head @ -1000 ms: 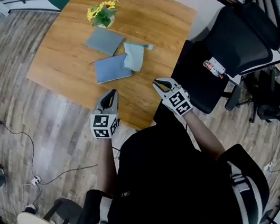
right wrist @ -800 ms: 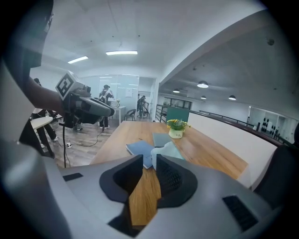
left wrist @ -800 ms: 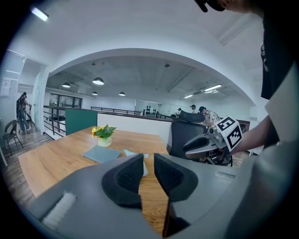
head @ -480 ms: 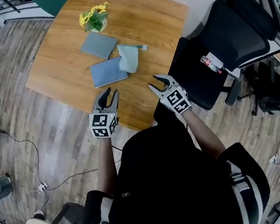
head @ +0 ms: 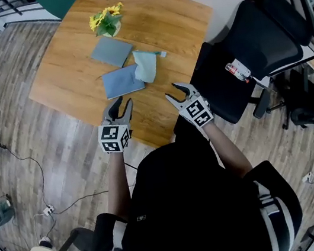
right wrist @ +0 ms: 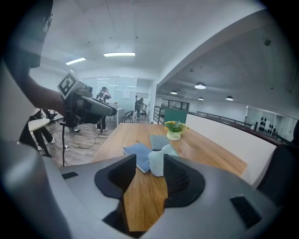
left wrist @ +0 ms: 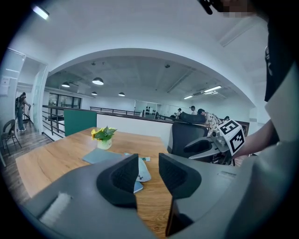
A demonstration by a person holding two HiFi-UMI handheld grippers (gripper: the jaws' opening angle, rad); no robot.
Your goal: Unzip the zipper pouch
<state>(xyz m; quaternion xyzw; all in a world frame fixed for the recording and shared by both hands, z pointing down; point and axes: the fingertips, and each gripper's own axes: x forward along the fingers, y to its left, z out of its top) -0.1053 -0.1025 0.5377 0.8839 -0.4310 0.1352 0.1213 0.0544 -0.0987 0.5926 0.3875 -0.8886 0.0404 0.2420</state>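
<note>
A light teal pouch (head: 147,64) lies on the wooden table (head: 68,65), partly over a blue flat pouch (head: 123,81). A grey-blue flat piece (head: 111,50) lies behind them. My left gripper (head: 122,104) and right gripper (head: 173,92) hover side by side over the table's near edge, short of the pouches. Both sets of jaws have just been opening and stand apart with nothing between them. The left gripper view looks past its open gripper (left wrist: 148,161) to the teal pouch (left wrist: 142,170). In the right gripper view that pouch (right wrist: 159,161) shows beyond the open gripper (right wrist: 148,163).
A small pot of yellow flowers (head: 105,20) stands at the table's far side. A black office chair (head: 263,43) sits close to the table's right, with a small red-and-white item (head: 238,71) on it. Cables (head: 45,205) run across the wood floor at left.
Both grippers' jaws went from nearly shut to open. The hands stayed near the table's front edge; the head view shifted slightly.
</note>
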